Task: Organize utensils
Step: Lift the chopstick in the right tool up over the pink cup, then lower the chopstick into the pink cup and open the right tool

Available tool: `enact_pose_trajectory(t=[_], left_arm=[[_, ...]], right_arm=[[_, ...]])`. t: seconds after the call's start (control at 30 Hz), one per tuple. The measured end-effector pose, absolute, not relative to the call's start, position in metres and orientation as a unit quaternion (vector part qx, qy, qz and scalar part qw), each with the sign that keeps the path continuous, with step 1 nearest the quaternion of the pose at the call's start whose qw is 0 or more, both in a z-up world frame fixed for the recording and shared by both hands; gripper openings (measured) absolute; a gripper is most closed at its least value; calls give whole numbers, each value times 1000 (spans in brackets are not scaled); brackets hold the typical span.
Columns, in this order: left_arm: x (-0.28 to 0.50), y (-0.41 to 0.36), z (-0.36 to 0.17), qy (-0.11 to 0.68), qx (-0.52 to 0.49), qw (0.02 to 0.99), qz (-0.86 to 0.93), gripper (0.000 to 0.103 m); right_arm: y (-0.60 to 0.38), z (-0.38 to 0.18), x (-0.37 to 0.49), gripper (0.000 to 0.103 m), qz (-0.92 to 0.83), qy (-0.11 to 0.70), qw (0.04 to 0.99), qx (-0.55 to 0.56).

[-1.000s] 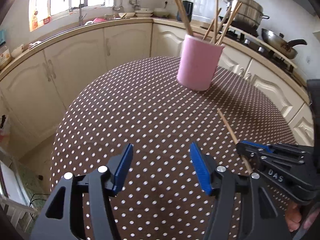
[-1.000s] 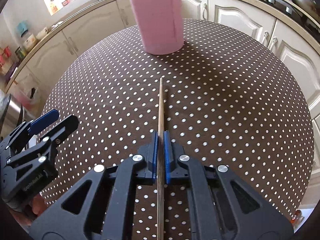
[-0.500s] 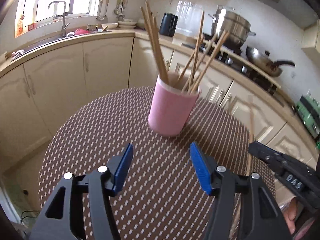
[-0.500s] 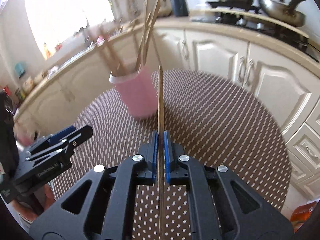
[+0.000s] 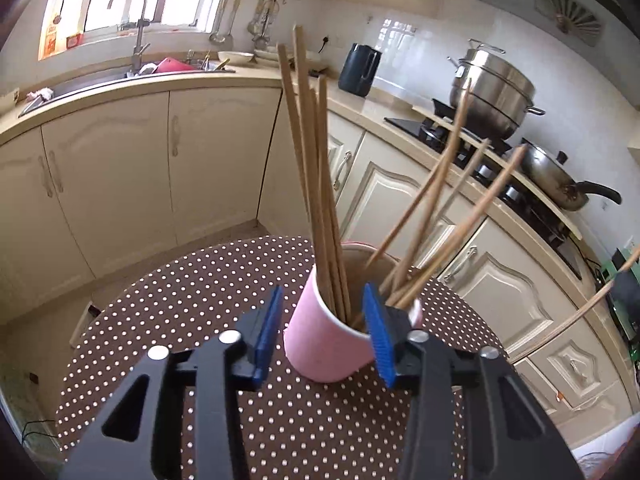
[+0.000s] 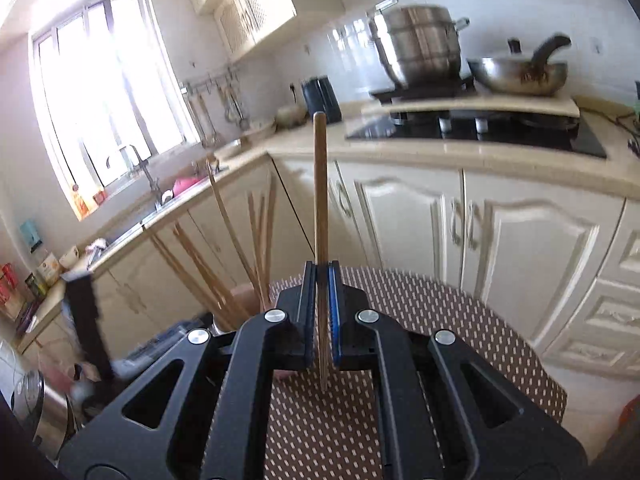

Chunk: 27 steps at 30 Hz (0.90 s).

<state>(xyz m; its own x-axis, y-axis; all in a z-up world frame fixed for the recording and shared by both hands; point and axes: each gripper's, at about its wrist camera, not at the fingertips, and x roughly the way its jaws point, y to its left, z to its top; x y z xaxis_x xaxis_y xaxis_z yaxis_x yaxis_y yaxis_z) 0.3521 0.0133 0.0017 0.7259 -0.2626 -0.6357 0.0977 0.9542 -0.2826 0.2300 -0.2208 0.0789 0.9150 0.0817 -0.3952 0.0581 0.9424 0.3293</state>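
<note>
Right now my right tool [image 6: 320,320] is clenched on one chopstick [image 6: 320,200], which stands nearly upright above the pads and pokes a little way out below them. My left tool [image 5: 322,332] has just been closing, and its blue pads sit either side of the pink cup [image 5: 324,344], the near rim between them; I cannot tell whether they press on it yet, so I call it released. The cup stands on the surface [image 5: 200,280] toward 12 o'clock from that tool, already bristling with chopsticks [image 5: 316,184] that fan from 11 to 2 o'clock. My worry is the drop: the cup's mouth is crowded, so the new stick could catch on a leaning one and skid out, or lever the light cup over if the left tool is not steadying it. The thin stick might also pivot in the pads as I tip it down. The surface is round under a brown dotted cloth. Cream cabinets ring it, with a sink [image 5: 120,76] at 10 o'clock and a steel pot [image 5: 496,92] and wok [image 5: 556,180] at 2.
</note>
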Motion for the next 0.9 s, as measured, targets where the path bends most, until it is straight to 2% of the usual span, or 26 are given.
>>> enact_pose_trajectory(t=[0.03, 0.07, 0.1, 0.37, 0.53, 0.67, 0.9], left_arm=[[357, 12, -2, 364, -117, 919, -98, 27], [362, 12, -6, 372, -120, 915, -98, 19], [367, 13, -12, 378, -131, 911, -104, 18], [371, 13, -18, 363, -135, 915, -116, 18], [368, 13, -20, 359, -131, 917, -118, 18], [367, 12, -20, 356, -132, 917, -120, 18], [366, 16, -22, 353, -132, 918, -124, 18]], right_arm=[[-220, 87, 230, 7, 7, 192, 967, 168], [-219, 94, 230, 7, 8, 183, 969, 165], [-217, 101, 231, 7, 9, 173, 972, 161], [-185, 136, 245, 7, 34, 132, 980, 143], [-156, 134, 258, 7, 37, 122, 985, 112], [-143, 113, 276, 7, 41, 149, 983, 100], [-131, 60, 312, 7, 48, 245, 964, 92]])
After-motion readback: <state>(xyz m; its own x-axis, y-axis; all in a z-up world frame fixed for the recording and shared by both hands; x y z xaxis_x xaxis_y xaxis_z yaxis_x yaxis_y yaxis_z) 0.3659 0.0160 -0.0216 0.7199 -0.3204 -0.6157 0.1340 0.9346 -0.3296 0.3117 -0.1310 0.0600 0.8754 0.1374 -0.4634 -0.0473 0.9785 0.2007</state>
